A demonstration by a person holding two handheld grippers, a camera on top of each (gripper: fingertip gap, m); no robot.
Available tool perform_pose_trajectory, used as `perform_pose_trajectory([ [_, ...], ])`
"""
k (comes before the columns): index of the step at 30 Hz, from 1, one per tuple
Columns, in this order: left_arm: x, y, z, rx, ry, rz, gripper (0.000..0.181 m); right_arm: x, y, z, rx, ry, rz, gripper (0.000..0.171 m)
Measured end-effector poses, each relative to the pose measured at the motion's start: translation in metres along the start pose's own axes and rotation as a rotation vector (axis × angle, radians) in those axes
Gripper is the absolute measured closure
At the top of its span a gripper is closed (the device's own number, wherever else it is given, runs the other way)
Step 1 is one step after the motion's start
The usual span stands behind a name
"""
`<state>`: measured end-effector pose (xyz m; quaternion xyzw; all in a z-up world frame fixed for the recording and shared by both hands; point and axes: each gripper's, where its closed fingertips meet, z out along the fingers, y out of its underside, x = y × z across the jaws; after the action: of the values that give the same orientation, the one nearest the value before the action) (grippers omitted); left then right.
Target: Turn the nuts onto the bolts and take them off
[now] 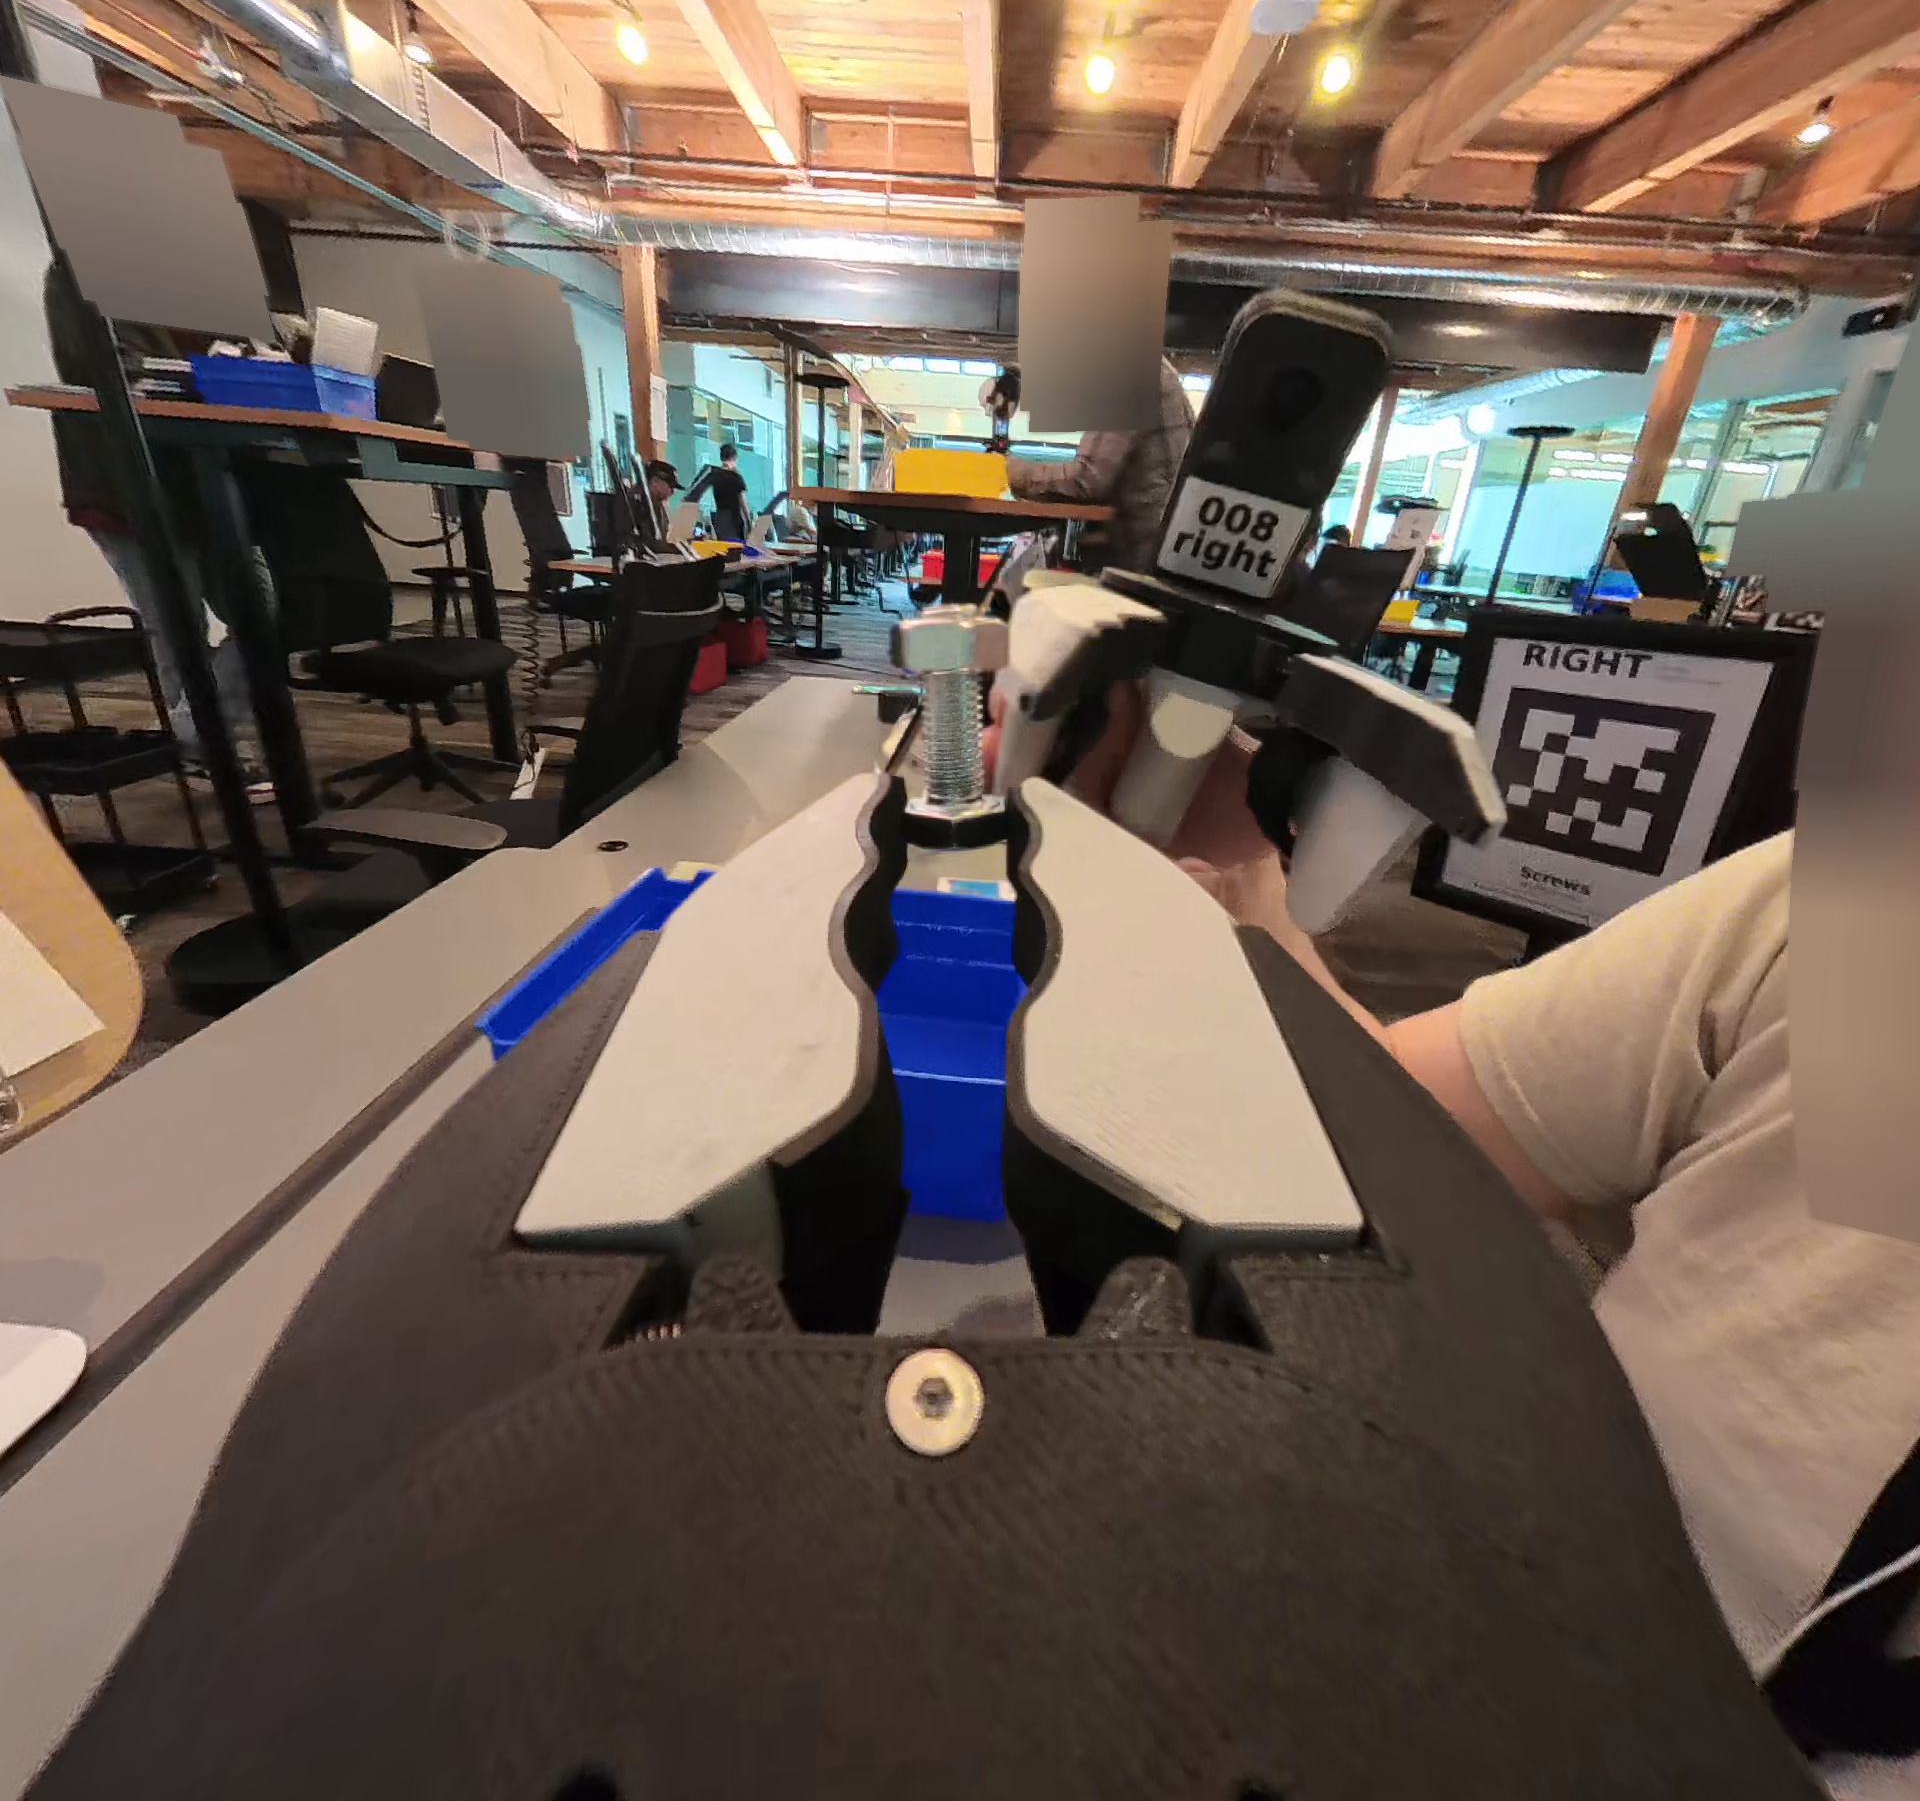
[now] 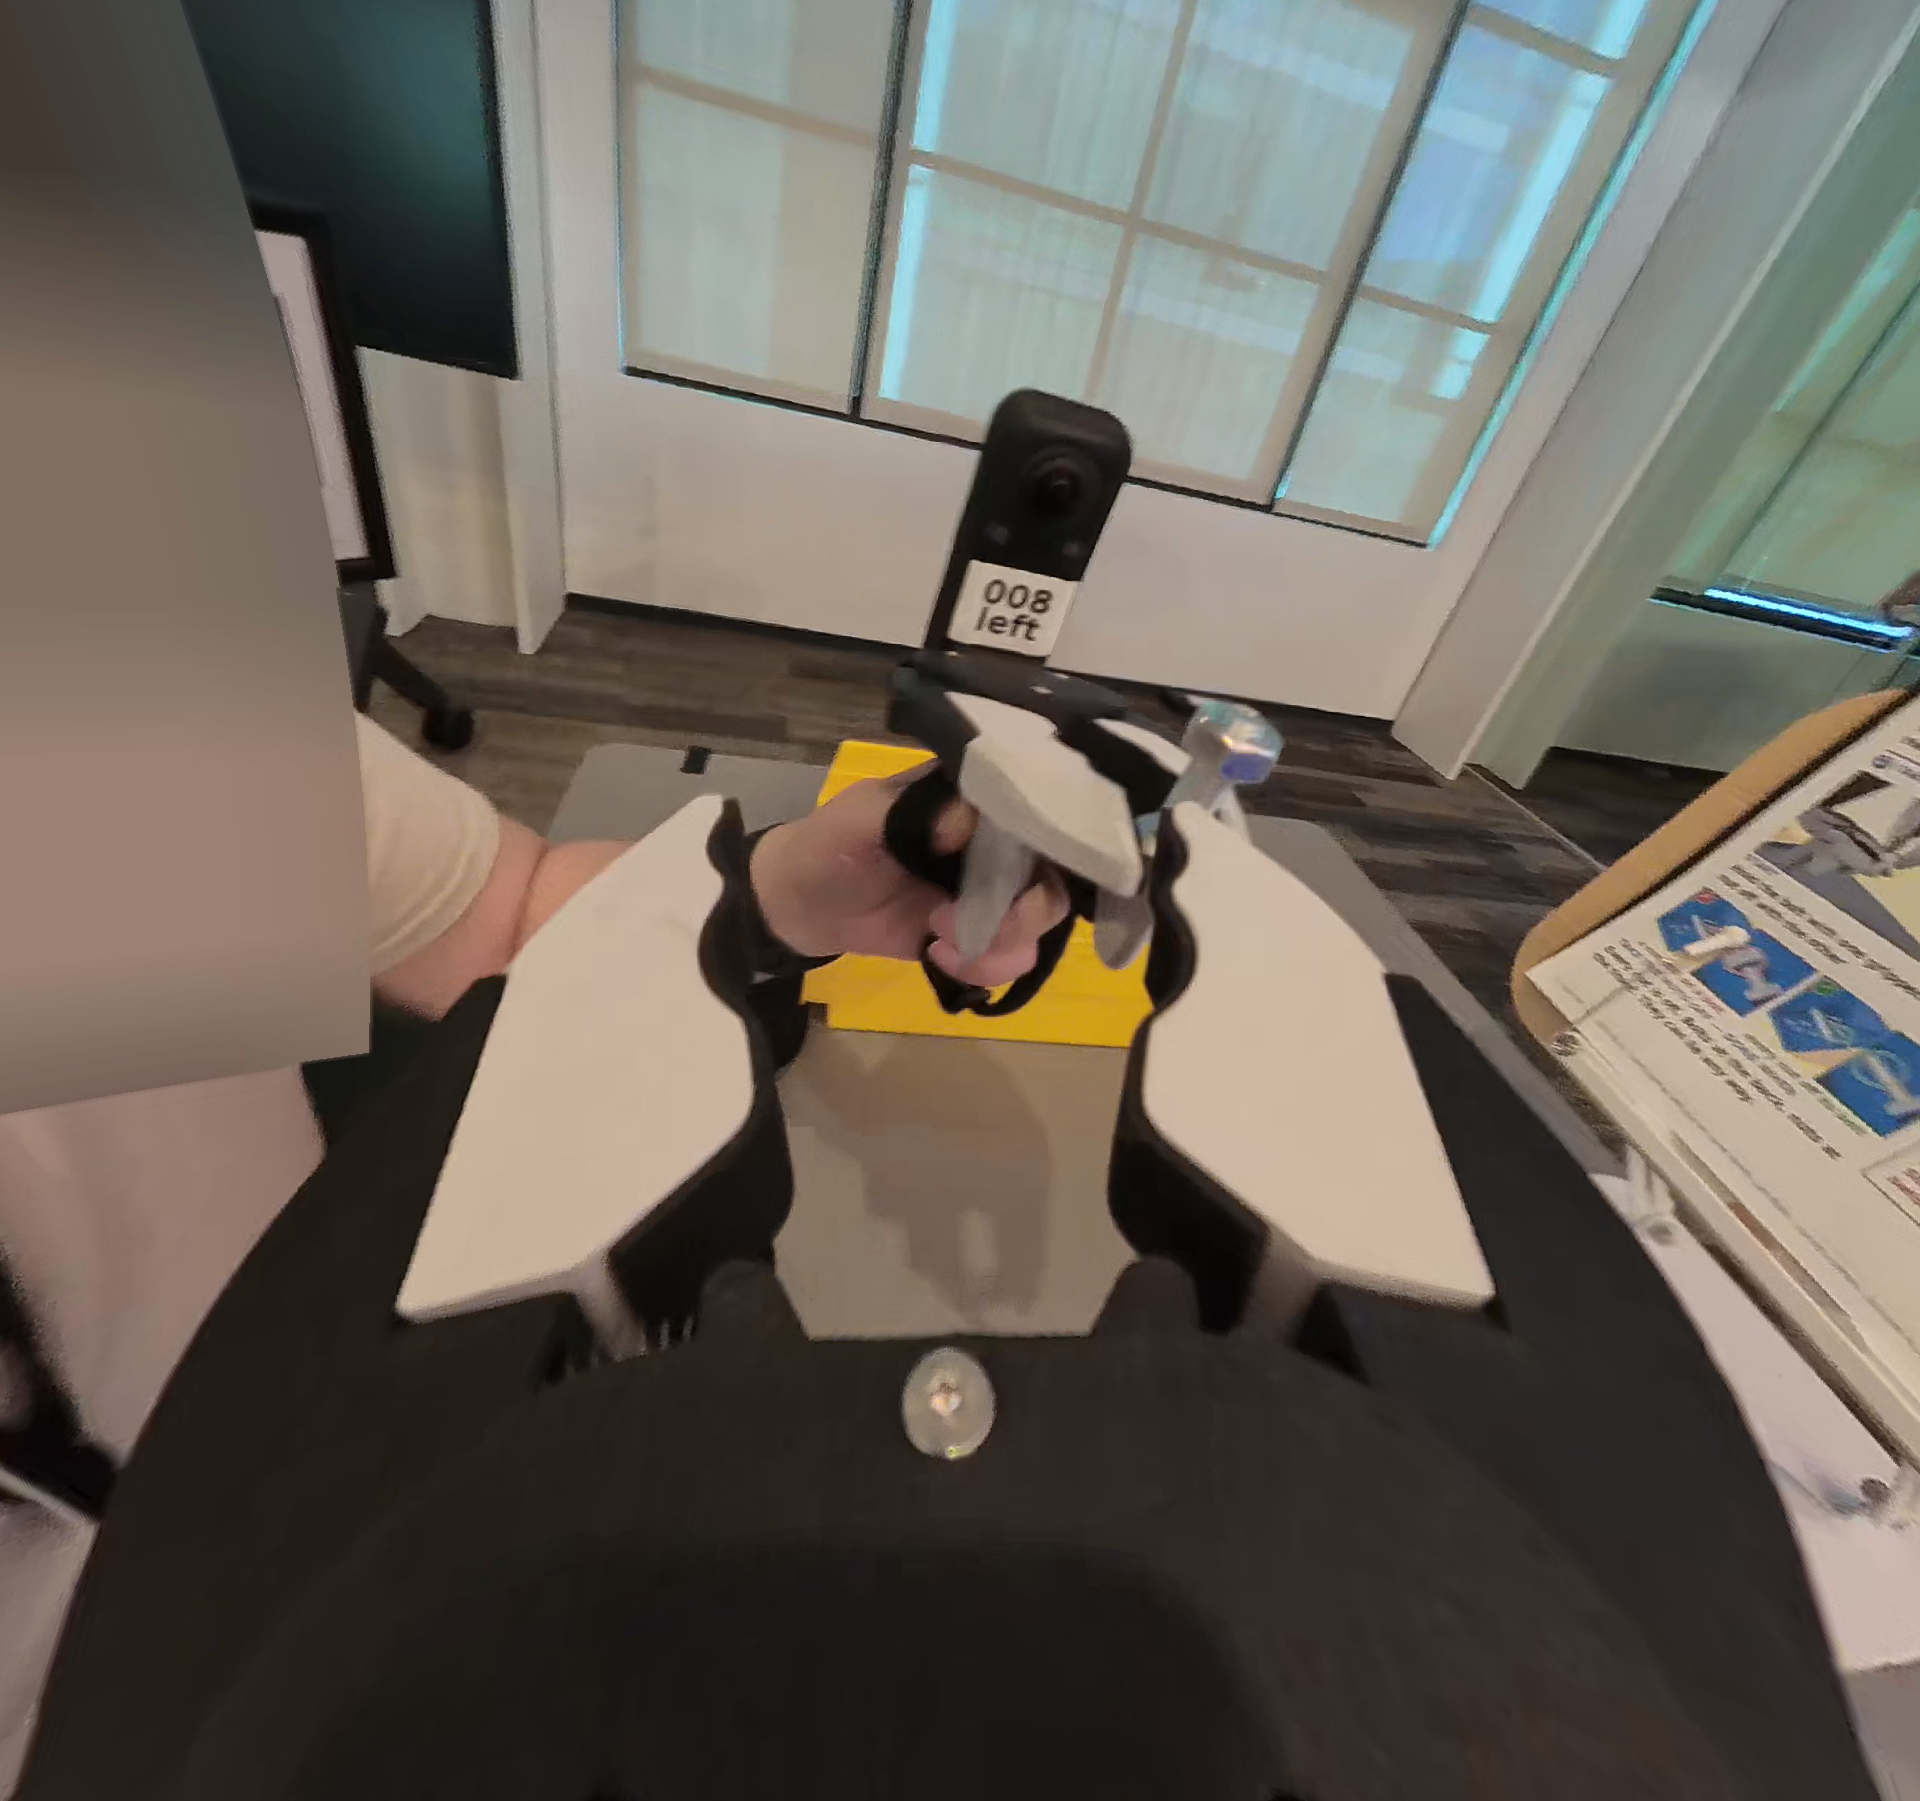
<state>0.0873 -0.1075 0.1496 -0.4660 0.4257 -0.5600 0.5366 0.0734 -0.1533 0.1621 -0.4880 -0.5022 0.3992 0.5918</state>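
My left gripper (image 1: 951, 816) is shut on a hex nut (image 1: 951, 806) at its fingertips. A silver bolt (image 1: 948, 723) stands upright in the nut, with its hex head (image 1: 940, 642) on top. My right gripper (image 2: 951, 821) is open and empty. In the left wrist view the right gripper (image 1: 1226, 743) hangs just right of the bolt head, with its white finger (image 1: 1049, 671) beside the head and the bolt outside the jaws. In the right wrist view the bolt (image 2: 1231, 752) is blurred, next to my right fingertip, and a hand holds the left gripper (image 2: 1127, 858).
A blue bin (image 1: 940, 1034) sits on the grey table (image 1: 312, 1045) under the left gripper. A yellow bin (image 2: 977, 1008) lies beyond the right gripper. A framed marker sign (image 1: 1600, 775) stands to the right. An instruction sheet (image 2: 1766, 982) lies at the right table edge.
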Motion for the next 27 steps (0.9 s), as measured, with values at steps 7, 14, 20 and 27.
perform_pose_trajectory([
  [7,0.023,0.014,0.014,-0.055,0.117,-0.016,0.163,0.021,0.002,0.012,0.067,0.097,0.037,0.091],
  [14,0.000,0.001,0.000,-0.001,0.021,-0.031,0.163,0.008,0.003,0.002,0.003,0.037,0.015,0.098],
  [20,0.009,0.002,0.002,-0.018,0.058,-0.016,0.163,0.023,-0.004,-0.001,0.063,0.123,0.022,0.100],
  [27,0.006,0.008,0.008,-0.035,0.021,0.018,0.163,0.019,0.006,0.018,0.049,0.090,0.054,0.086],
])
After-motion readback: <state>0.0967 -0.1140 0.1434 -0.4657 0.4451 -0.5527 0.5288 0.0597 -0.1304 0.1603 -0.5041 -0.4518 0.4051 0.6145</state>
